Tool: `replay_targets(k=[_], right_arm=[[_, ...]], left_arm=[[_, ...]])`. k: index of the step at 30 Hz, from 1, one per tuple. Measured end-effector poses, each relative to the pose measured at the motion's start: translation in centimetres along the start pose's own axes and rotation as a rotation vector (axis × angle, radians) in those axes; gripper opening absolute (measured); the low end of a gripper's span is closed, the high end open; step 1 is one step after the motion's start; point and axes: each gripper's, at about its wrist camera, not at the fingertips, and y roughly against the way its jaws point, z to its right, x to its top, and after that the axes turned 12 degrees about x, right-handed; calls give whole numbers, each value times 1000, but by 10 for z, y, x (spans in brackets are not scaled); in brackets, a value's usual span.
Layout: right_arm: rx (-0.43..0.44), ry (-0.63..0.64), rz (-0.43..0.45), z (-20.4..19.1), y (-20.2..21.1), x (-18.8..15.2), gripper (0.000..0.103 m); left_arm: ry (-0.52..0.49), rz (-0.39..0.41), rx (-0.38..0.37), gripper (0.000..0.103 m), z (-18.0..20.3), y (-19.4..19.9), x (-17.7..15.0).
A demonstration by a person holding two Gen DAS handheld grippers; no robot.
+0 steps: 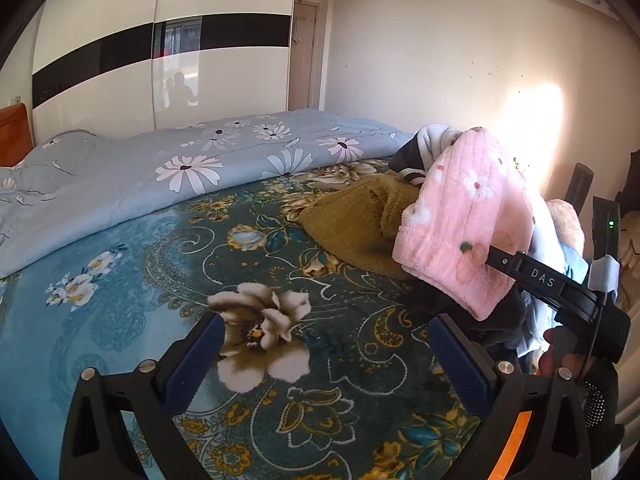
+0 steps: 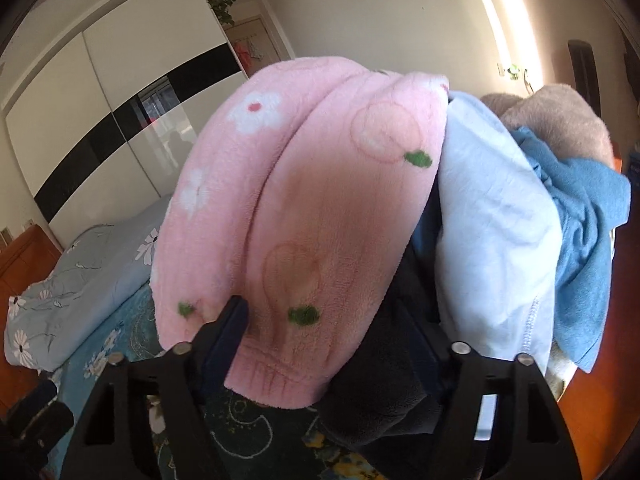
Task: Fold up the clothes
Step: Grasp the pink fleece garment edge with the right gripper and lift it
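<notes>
A pink fleece garment (image 1: 460,216) with white flowers lies on top of a heap of clothes at the right of the bed; it fills the right wrist view (image 2: 304,184). My right gripper (image 2: 324,328) is open, its fingers on either side of the pink garment's hem and a dark garment (image 2: 380,392) under it. It also shows in the left wrist view (image 1: 532,272), reaching into the heap. My left gripper (image 1: 326,336) is open and empty, low over the teal floral bedspread (image 1: 120,312).
An olive knit garment (image 1: 352,224) lies left of the heap. A white shirt (image 2: 492,220), a blue garment (image 2: 584,240) and a beige fleece (image 2: 560,116) lie in the heap. A grey-blue daisy quilt (image 1: 160,168) is bunched at the back. A wardrobe (image 1: 120,60) stands behind.
</notes>
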Motion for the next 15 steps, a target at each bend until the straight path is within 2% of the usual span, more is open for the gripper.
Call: replay_targets(k=[5,9,11,15], right_arm=[[32,-56,3,3,2,3,21],[92,-112,14,8,17,9,13],[141,-80,22,-2,29,16,11],[177,15,28,-29,51,40,11]], left_arm=[[15,-7,3,103,-14,-3,-4],[28,-18,0,103,-28,-5,-10],[34,-24,-1,103,-35,-6,-13],[79,-45,-15,103,-56,-9,-20]])
